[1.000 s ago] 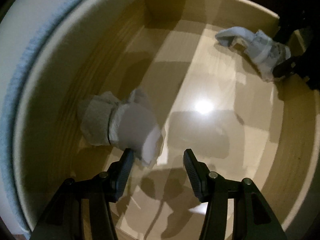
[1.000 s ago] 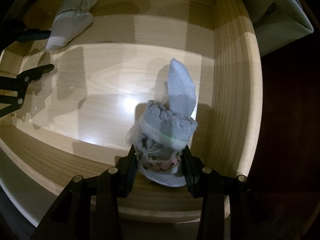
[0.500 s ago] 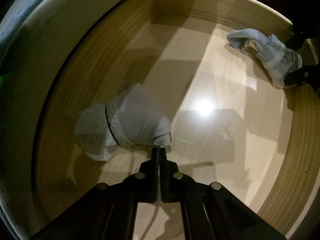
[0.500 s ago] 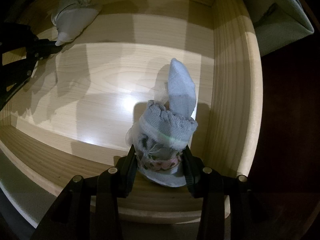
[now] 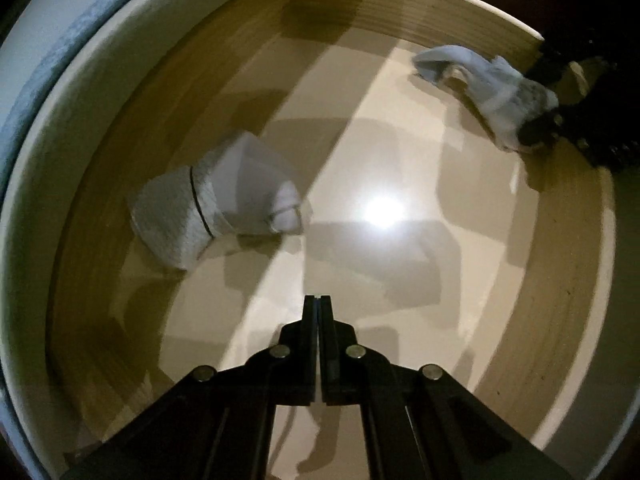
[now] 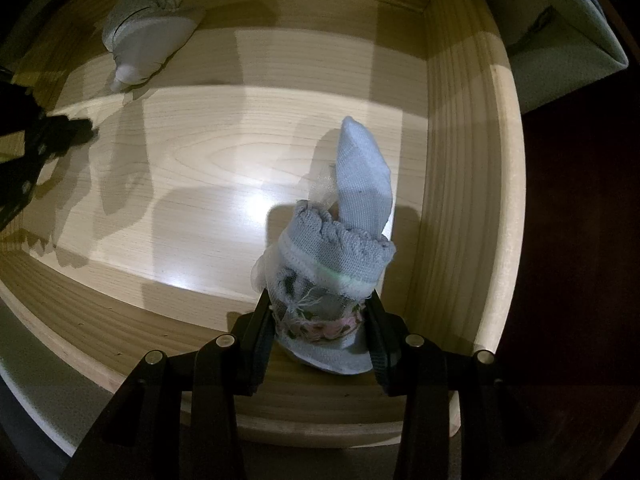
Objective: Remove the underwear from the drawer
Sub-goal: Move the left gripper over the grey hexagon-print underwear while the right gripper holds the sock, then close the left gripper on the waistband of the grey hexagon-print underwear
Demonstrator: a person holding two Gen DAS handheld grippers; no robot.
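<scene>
- While it hangs above the drawer point(image 5: 480, 12) floor, the left gripper point(image 5: 318, 300) has its jaws pressed together with nothing between them.
- A grey bundle point(image 5: 216, 204) lies ahead and to the left of this gripper, apart from the tips, close to the drawer's left wall.
- The right gripper point(image 6: 320, 316) is closed on a blue bundle point(image 6: 340, 248), one finger on each side of its lower part with the floral trim.
- This bundle points away from the gripper, near the right wall of the drawer point(image 6: 472, 160); whether it touches the floor I cannot tell.
- From the right wrist, the grey bundle point(image 6: 148, 40) is far ahead on the left, in the corner, and the left gripper point(image 6: 86, 132) is at the left edge.
</scene>
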